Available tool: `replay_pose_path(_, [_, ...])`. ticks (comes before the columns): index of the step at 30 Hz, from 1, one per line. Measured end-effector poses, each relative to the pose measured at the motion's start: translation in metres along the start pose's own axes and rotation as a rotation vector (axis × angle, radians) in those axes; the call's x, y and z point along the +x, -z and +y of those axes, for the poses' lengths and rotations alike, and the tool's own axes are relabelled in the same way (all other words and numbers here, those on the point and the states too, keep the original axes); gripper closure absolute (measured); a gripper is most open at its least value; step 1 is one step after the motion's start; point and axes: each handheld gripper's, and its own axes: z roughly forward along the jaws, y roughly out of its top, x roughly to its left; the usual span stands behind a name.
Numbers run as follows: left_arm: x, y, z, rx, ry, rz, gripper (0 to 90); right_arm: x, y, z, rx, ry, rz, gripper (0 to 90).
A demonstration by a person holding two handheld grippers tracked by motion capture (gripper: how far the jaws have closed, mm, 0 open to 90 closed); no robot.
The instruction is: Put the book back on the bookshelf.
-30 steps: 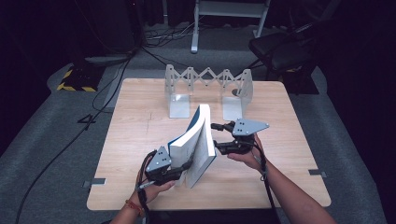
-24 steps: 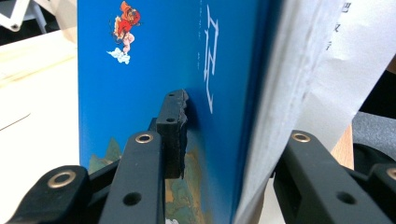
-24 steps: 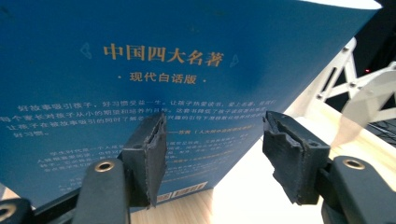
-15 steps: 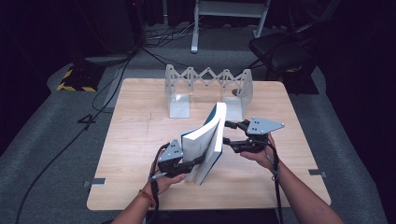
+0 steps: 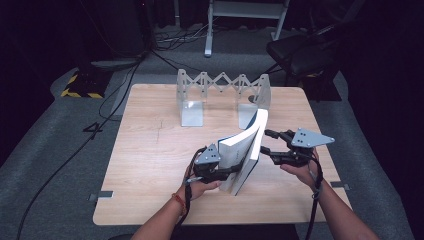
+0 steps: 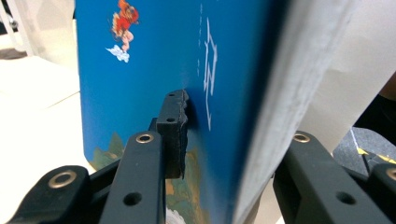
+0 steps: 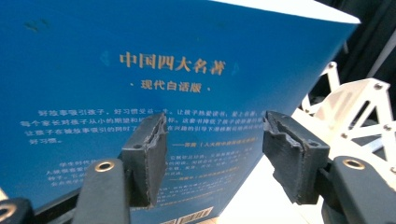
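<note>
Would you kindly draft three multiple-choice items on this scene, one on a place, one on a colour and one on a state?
1. Where does the rack stand relative to the book?
A. farther from the person
B. nearer the person
C. on top of it

2. What colour is the book's cover?
A. red
B. blue
C. green

3. How does the left gripper stand?
A. wide open, apart from the book
B. shut on the book
C. lying on the table

Answers:
1 A, the high view shows the rack at the table's far side, beyond the book.
2 B, both gripper views show a blue cover.
3 B, the left gripper view shows its jaws pressing the cover and the pages.
</note>
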Motion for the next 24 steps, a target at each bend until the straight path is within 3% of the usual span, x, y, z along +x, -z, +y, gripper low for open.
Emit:
replay_pose_path(4, [-0.002,0.002,0.003,0.014,-0.027,0.023,65.2,0.004,0.004,-0.002,-0.018,-0.010,0.006,40.7])
replay_pose_path(8, [-0.004,0.008,0.004,0.037,-0.051,0.056,64.0,0.014,-0.001,-0.003,-0.008,0.011,0.024,40.1])
replay_pose_path(11, [-0.003,0.014,0.004,0.049,-0.053,0.037,61.4,0.022,-0.006,-0.004,0.016,0.024,0.047,40.5])
replay_pose_path(13, [-0.004,0.019,0.006,0.077,-0.085,0.035,60.6,0.028,-0.011,-0.007,0.030,0.042,0.068,41.0])
replay_pose_path(15, [-0.007,0.022,0.006,0.088,-0.090,0.037,58.7,0.031,-0.013,-0.009,0.039,0.044,0.079,41.0])
replay_pose_path(19, [-0.013,0.031,0.004,0.079,-0.090,-0.002,51.0,0.035,-0.014,-0.010,0.046,0.051,0.086,41.1])
replay_pose_path(22, [-0.020,0.035,0.003,0.083,-0.093,0.016,43.7,0.037,-0.015,-0.010,0.044,0.051,0.085,41.1])
replay_pose_path(24, [-0.025,0.035,0.003,0.098,-0.098,0.000,36.1,0.037,-0.015,-0.010,0.043,0.054,0.082,40.7])
